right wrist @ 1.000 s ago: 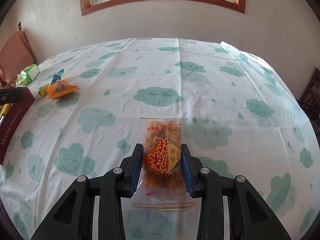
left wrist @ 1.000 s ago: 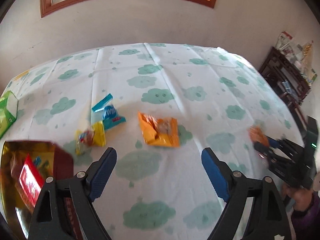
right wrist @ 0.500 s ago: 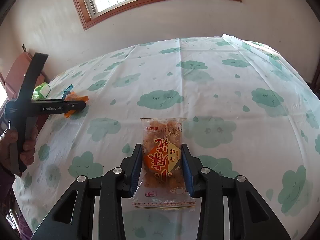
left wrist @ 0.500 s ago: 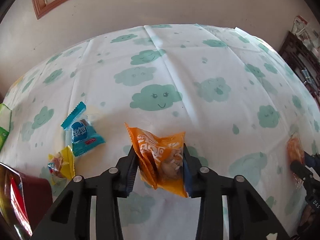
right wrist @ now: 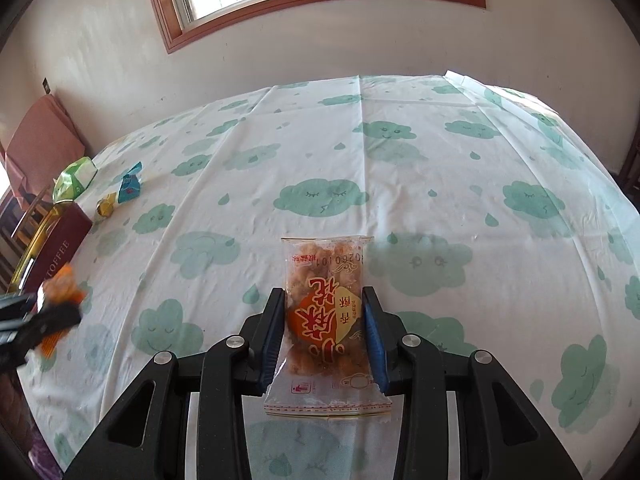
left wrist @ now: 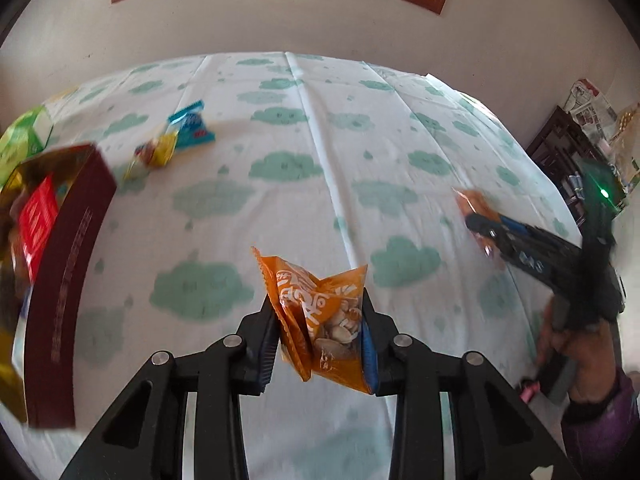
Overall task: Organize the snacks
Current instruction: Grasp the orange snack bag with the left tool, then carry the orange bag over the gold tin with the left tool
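Left gripper (left wrist: 320, 332) clamps orange nut packet (left wrist: 320, 320); maroon toffee box (left wrist: 68, 264) lies left, nearer it. Right gripper (right wrist: 324, 336) clamps clear puffed-snack packet (right wrist: 326, 312).

Two claws, left (left wrist: 320, 334) and right (right wrist: 325, 334), each grip one packet: one orange (left wrist: 320, 320), one clear (right wrist: 326, 320). On the table (right wrist: 400, 160): one blue sachet (right wrist: 130, 188), one yellow sweet (right wrist: 105, 208), one green pack (right wrist: 74, 180), one maroon box (right wrist: 56, 248).

Left gripper (left wrist: 318, 334) and right gripper (right wrist: 325, 334): black angular linkages, silver round screws, blue finger pads (right wrist: 374, 340). Right hand (left wrist: 576, 340) bare skin, purple sleeve (left wrist: 604, 420).
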A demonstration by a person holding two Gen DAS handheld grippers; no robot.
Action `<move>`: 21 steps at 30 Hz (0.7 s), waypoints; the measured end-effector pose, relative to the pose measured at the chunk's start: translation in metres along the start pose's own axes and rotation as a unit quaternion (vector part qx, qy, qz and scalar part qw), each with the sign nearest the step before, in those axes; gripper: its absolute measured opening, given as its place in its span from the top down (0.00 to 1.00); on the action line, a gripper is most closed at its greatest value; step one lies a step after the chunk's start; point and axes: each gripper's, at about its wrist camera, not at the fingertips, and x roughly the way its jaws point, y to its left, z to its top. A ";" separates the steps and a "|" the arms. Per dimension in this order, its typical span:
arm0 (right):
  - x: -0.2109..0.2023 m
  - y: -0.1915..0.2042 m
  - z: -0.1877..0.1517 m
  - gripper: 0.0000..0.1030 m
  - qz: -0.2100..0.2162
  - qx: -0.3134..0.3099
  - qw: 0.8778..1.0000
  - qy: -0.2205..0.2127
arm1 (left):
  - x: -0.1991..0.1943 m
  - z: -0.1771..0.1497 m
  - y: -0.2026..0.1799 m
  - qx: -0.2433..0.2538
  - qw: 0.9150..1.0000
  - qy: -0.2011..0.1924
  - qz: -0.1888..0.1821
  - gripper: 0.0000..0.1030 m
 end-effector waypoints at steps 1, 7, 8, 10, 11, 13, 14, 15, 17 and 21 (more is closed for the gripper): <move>0.000 0.001 0.000 0.63 -0.002 -0.002 1.000 0.000 | -0.008 -0.008 0.002 -0.004 1.000 -0.001 -0.001 0.70; 0.001 0.006 0.000 0.63 -0.018 -0.014 1.000 0.003 | -0.046 -0.026 0.017 -0.017 1.000 -0.022 0.004 0.70; 0.001 0.007 0.000 0.63 -0.021 -0.016 1.000 0.003 | -0.050 -0.026 0.020 -0.018 0.999 -0.026 0.007 0.70; 0.002 0.008 0.000 0.63 -0.024 -0.019 1.000 0.004 | -0.062 -0.031 0.024 -0.018 0.999 -0.037 0.018 0.69; 0.002 0.009 0.000 0.63 -0.026 -0.021 0.999 0.004 | -0.066 -0.032 0.026 -0.019 0.999 -0.041 0.021 0.69; 0.002 0.010 0.000 0.63 -0.029 -0.023 0.999 0.004 | -0.074 -0.036 0.030 -0.022 0.998 -0.047 0.021 0.69; 0.002 0.010 0.000 0.63 -0.030 -0.024 0.999 0.005 | -0.077 -0.038 0.033 -0.024 0.998 -0.048 0.023 0.69; 0.003 0.010 0.000 0.63 -0.031 -0.025 0.999 0.005 | -0.079 -0.039 0.036 -0.028 0.998 -0.048 0.024 0.69; 0.003 0.011 0.000 0.63 -0.034 -0.027 0.999 0.005 | -0.083 -0.042 0.043 -0.037 0.998 -0.047 0.021 0.69; 0.002 0.011 0.000 0.63 -0.037 -0.030 0.999 0.006 | -0.090 -0.045 0.054 -0.051 0.997 -0.052 0.023 0.69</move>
